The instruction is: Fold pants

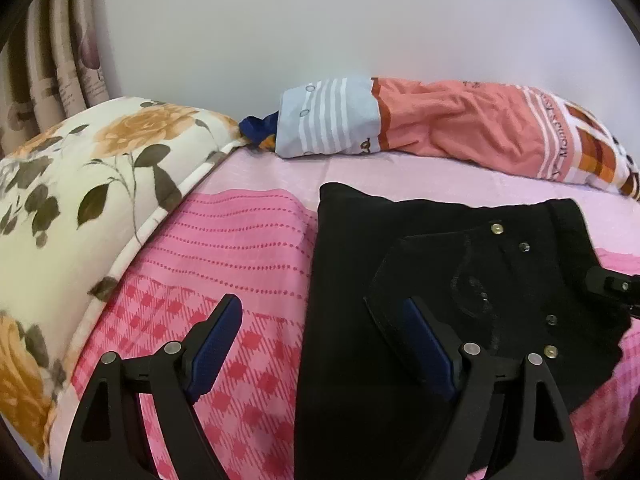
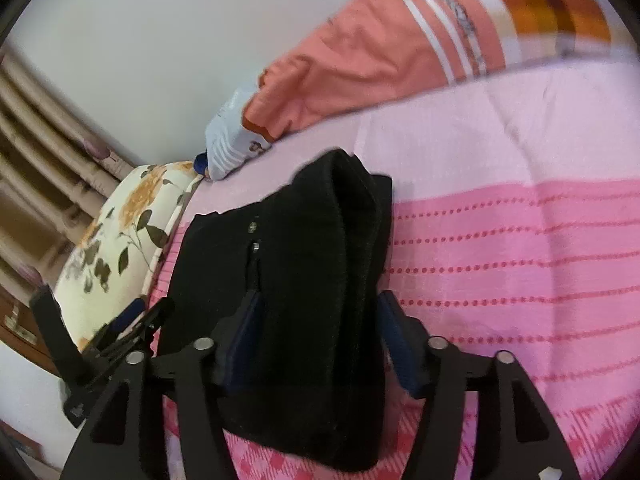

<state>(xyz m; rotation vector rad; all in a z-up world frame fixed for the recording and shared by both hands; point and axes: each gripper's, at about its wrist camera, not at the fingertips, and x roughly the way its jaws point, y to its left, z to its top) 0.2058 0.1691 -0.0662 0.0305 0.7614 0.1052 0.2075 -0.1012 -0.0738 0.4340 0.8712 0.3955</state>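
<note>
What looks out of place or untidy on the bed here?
The black pants lie folded on the pink sheet, but the top layer sits askew, its edges not matching the layer beneath. Behind, a dark blue cloth pokes from the striped end of the orange pillow. Nothing looks damaged.

Plain pale wall [image 1: 320,20] behind the bed [image 1: 400,176], which carries a pink patterned sheet. Floral pillow [image 1: 80,200] at left; printed curtain [image 1: 60,60] hangs beyond it. Lighting soft, even.
</note>
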